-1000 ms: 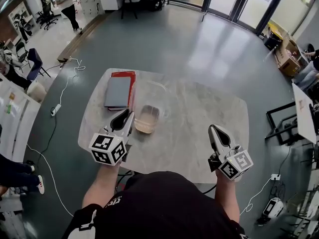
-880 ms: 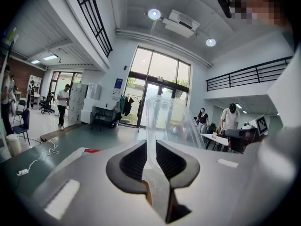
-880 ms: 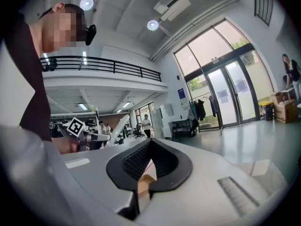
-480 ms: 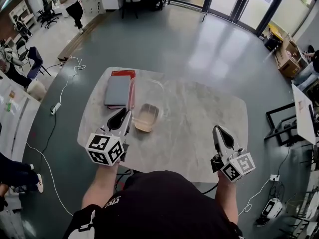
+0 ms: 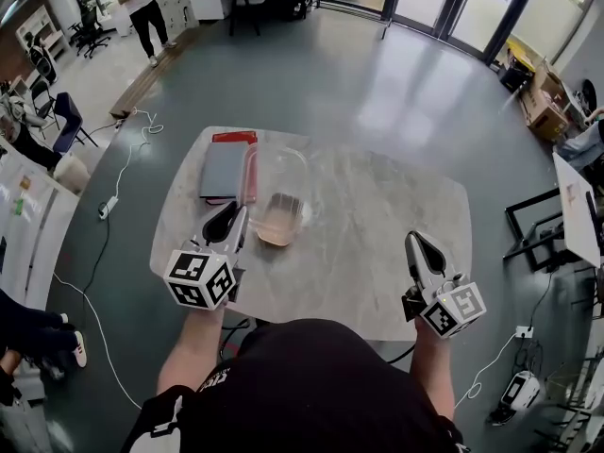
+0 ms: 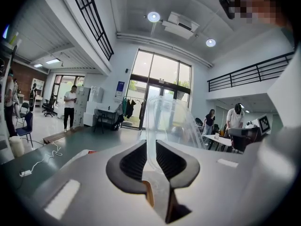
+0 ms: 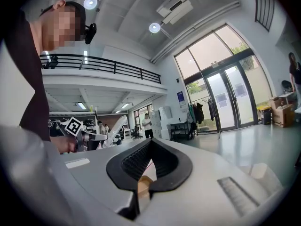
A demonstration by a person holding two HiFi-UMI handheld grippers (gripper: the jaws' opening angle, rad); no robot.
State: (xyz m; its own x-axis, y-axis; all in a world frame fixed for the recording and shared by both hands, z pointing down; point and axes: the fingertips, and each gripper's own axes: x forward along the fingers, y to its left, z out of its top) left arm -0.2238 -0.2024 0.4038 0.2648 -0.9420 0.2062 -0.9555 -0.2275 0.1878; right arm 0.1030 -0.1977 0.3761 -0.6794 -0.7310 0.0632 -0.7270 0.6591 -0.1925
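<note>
A clear plastic box [image 5: 276, 196] with a hinged lid stands open on the marble table [image 5: 377, 225], something pale brown in its lower half. My left gripper [image 5: 238, 218] is at the box's left side. In the left gripper view the jaws of the left gripper [image 6: 151, 147] are shut on a thin edge of the clear box [image 6: 167, 121], which rises in front of them. My right gripper [image 5: 413, 240] hangs over the table's near right part, apart from everything. In the right gripper view the right gripper [image 7: 149, 142] is shut with nothing between its jaws.
A grey notebook [image 5: 224, 170] lies on a red book [image 5: 233, 138] at the table's far left, beside the box. A white cable [image 5: 115, 179] runs over the floor at the left. A black frame [image 5: 533, 229] stands to the right. A person [image 5: 149, 3] walks far off.
The clear box has tipped up and its lid now shows wider, closer to the books. The left gripper stays clamped on it. The right gripper has drifted slightly toward me.
</note>
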